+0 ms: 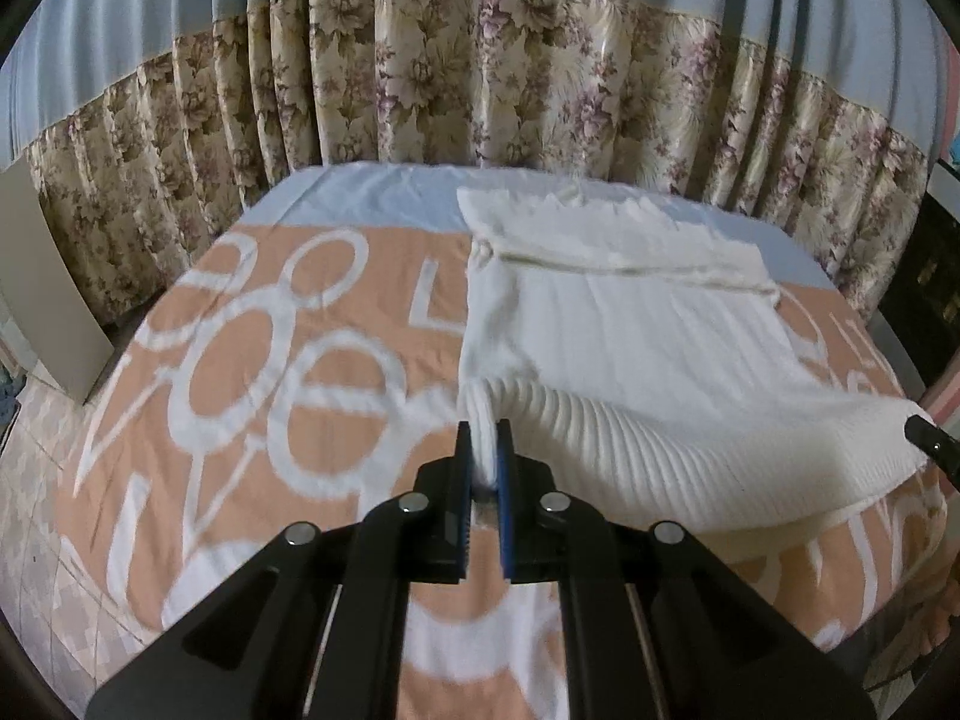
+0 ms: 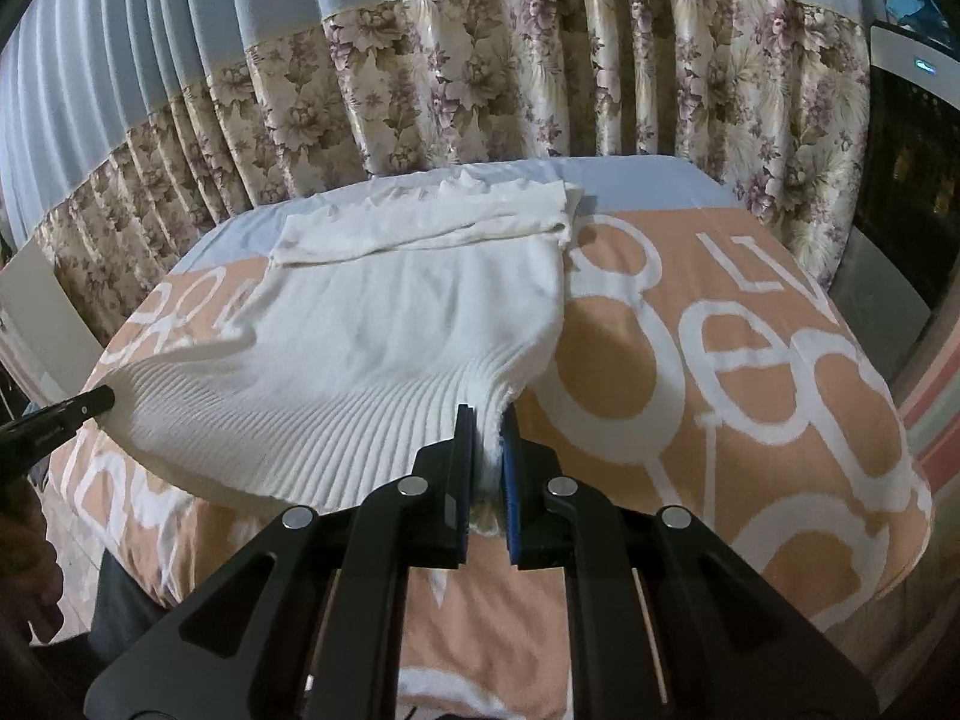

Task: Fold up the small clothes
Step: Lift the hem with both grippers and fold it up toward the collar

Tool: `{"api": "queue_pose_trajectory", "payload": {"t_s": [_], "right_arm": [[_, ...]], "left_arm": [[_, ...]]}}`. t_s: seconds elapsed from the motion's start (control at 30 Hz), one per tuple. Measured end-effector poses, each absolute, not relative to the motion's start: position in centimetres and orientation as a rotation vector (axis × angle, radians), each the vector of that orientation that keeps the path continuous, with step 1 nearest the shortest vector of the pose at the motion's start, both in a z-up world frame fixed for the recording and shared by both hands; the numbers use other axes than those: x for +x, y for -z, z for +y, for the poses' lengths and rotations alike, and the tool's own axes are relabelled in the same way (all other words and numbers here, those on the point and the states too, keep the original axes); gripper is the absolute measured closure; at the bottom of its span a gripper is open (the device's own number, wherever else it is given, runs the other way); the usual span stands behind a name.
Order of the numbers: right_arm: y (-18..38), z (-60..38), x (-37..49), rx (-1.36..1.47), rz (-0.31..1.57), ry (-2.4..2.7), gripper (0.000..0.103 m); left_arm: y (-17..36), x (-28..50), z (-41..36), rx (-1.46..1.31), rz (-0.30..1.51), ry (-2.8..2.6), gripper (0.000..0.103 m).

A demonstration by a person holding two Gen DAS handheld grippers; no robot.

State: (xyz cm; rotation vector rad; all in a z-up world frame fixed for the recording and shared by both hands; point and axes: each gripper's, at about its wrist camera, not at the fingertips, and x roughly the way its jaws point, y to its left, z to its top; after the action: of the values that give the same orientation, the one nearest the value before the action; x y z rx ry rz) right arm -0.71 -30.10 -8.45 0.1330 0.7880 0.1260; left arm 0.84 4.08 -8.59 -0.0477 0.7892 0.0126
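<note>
Black two-finger left gripper [image 1: 485,450] is clamping the left corner of the ribbed hem of a white knit sweater [image 1: 630,330], jaws pressed together on a bunched wad of the fabric. Black two-finger right gripper [image 2: 487,438] is doing the same on the opposite hem corner, jaws squeezing the cloth between blue-edged pads [image 2: 511,480].

Each gripper's tip is also showing in the other camera: right one at the far right edge of the left wrist view [image 1: 927,435], left one at the far left edge of the right wrist view [image 2: 90,405]. Both are sitting at the ends of the hem.

Ribbed hem is hanging stretched between the two grippers, lifted off the surface and sagging a bit in the middle (shadow under it is visible on the cloth below). Rest of the sweater [image 2: 408,300] is lying flat, running away from the grippers toward the far edge, with a sleeve or upper part already folded across the body at the far end.

Sweater is resting on a table covered by an orange cloth with big white letters and rings [image 1: 270,372] plus a pale blue band along the far side. Behind the table a pleated curtain is hanging, pale blue on top and beige floral below [image 1: 480,78]. Tiled floor [image 1: 36,480] is showing at lower left of the left wrist view. A person's dark-clothed part is showing at the lower left of the right wrist view, too dim to tell which.
</note>
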Motion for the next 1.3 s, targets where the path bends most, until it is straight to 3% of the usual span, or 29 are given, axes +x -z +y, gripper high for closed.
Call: {"api": "queue_pose_trajectory", "payload": {"t_s": [0.63, 1.3], "right_arm": [[5.3, -31.6, 18.0, 0.181, 0.772, -0.133, 0.094], [11.1, -31.3, 34.2, 0.192, 0.856, -0.098, 0.093]], "left_arm": [[5.0, 20.4, 3.7, -0.050, 0.743, -0.024, 0.096], [11.1, 35.0, 3.0, -0.044, 0.810, -0.069, 0.096]]}}
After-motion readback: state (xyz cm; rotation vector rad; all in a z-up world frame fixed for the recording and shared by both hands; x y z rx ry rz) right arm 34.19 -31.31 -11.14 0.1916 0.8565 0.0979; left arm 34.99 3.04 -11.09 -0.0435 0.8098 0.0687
